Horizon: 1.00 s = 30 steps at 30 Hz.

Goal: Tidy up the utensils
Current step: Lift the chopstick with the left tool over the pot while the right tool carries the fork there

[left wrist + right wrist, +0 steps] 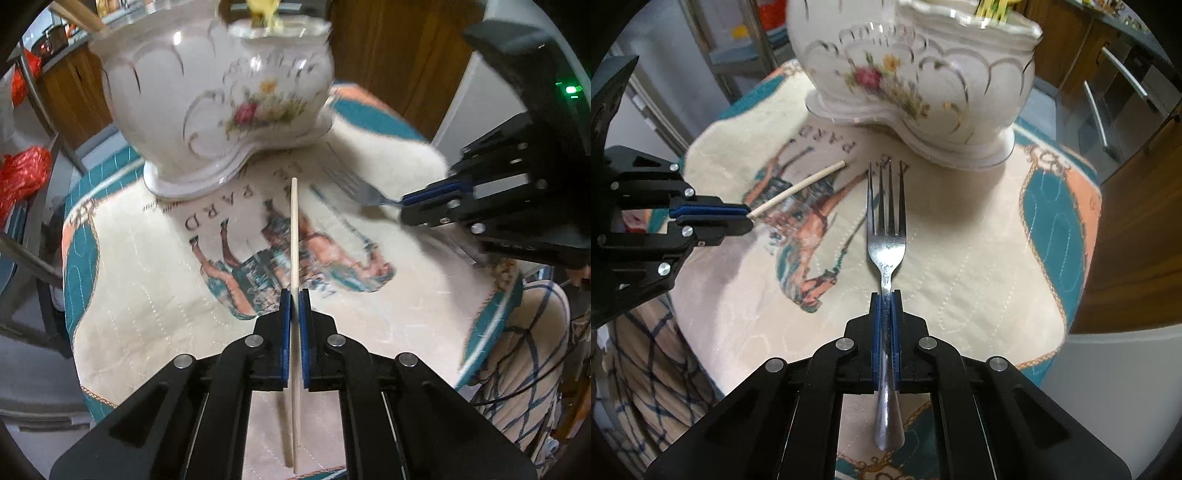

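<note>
Wooden chopstick (294, 236) tip toward porcelain holder (218, 92), steel fork (886, 229) tines likewise

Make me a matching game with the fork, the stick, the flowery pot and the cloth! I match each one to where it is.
Things:
1. fork
2. chopstick
3. flowery pot
4. horse cloth

Places:
A. spread under everything
B. in the left gripper
C. standing on the cloth
D. in the right gripper

Pairs: 1-D, 2-B, 3-C, 4-A
</note>
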Each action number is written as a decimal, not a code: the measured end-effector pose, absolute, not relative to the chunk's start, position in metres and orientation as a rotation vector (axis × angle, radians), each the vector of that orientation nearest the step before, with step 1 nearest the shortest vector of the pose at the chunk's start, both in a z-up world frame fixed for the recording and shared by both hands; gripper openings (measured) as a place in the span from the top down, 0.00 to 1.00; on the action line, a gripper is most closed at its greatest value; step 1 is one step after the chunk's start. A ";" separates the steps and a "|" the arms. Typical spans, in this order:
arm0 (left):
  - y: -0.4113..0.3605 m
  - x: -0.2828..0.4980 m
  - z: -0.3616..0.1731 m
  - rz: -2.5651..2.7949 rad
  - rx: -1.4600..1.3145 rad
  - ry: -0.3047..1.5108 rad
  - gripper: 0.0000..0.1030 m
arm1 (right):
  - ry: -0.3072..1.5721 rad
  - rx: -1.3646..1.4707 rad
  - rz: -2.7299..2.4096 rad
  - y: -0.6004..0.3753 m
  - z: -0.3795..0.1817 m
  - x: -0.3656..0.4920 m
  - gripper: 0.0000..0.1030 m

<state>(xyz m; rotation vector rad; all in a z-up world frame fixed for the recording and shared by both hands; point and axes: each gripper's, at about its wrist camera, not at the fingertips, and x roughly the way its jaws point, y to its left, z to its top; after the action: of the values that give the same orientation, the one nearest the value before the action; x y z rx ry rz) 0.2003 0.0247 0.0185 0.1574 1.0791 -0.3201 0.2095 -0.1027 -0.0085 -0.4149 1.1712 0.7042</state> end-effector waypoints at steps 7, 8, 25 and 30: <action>0.031 0.177 0.047 -0.344 0.095 0.871 0.96 | 1.002 -0.256 0.753 -0.125 0.018 0.197 0.94; 0.031 0.174 0.051 -0.347 0.077 0.841 0.96 | 0.977 -0.231 0.754 -0.129 0.021 0.195 0.94; 0.046 0.158 0.098 -0.315 -0.076 0.413 0.96 | 0.687 -0.045 0.759 -0.148 0.064 0.185 0.94; 0.054 0.166 0.115 -0.277 -0.114 0.325 0.96 | 0.608 -0.026 0.771 -0.145 0.087 0.191 0.94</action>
<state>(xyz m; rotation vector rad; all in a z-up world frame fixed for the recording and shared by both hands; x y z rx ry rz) 0.1658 0.0539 0.1147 -0.1136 0.3249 -0.2771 0.1909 -0.1454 0.0868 -0.0261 0.6082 0.7706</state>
